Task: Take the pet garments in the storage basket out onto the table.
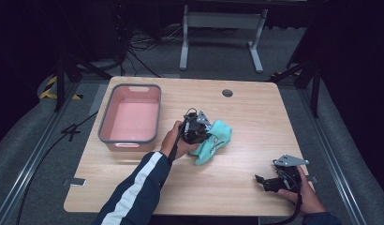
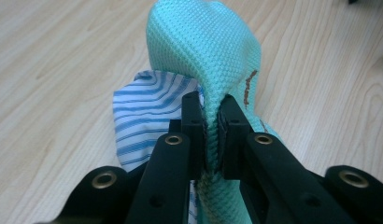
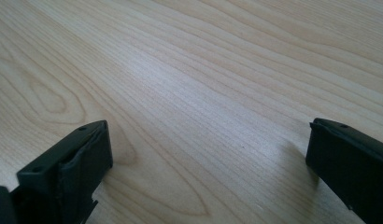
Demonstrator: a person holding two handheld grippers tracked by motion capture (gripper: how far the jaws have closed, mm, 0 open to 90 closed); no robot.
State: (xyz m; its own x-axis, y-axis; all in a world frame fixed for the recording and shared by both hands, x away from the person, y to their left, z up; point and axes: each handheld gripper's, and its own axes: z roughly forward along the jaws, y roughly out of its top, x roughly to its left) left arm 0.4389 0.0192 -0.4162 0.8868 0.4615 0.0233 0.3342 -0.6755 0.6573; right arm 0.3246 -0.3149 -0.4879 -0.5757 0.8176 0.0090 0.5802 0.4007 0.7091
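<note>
Left gripper view: left claw (image 2: 210, 135) pinching the teal knitted cloth (image 2: 203, 51), blue-striped white fabric (image 2: 147, 112) behind. Right claw (image 3: 206, 158) spread, idle near the counter's (image 1: 255, 117) front right corner. Hold the pinch firm while carrying toward the pink plastic bin (image 1: 131, 115).

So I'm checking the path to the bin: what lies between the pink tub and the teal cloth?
In the high view, the person's left hand and left gripper, shut on the teal cloth, lie beside the pink tub; otherwise bare table.
</note>
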